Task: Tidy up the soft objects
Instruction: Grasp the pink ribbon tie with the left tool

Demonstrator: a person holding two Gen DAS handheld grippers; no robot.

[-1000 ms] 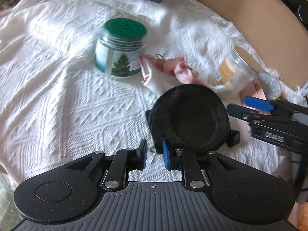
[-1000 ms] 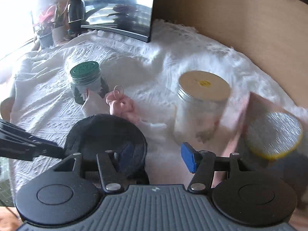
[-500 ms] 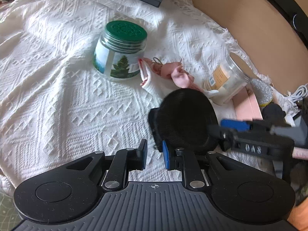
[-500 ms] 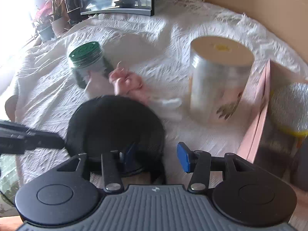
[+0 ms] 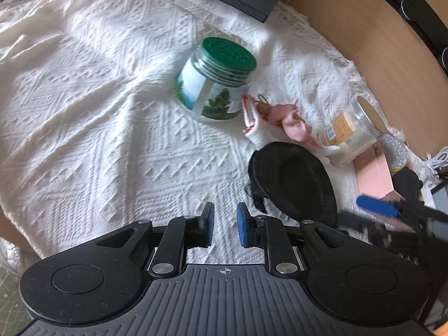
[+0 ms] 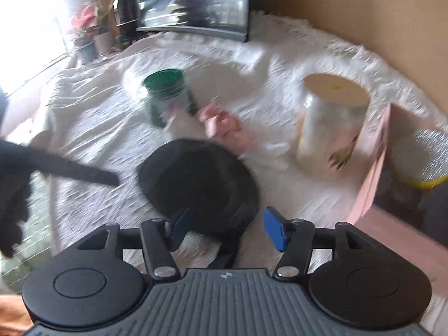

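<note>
A black round soft cap (image 5: 294,184) lies on the white textured cloth (image 5: 112,128); it also shows in the right wrist view (image 6: 196,184). A pink soft piece (image 5: 291,120) and a white sock (image 5: 254,131) lie behind it. My left gripper (image 5: 225,228) is nearly shut and empty, left of the cap. My right gripper (image 6: 228,228) is open, its jaws on either side of the cap's near edge. One right fingertip (image 5: 375,208) shows in the left wrist view.
A green-lidded jar (image 5: 217,82) stands behind the soft things. A clear jar with a pale lid (image 6: 330,120) stands to the right, by a pink box (image 6: 375,173) holding a silver-and-yellow scrubber (image 6: 422,159). A monitor (image 6: 193,2) and a wooden wall are behind.
The left gripper has pulled back to the left, away from the cap. The right gripper has moved in around the cap's near edge, still open.
</note>
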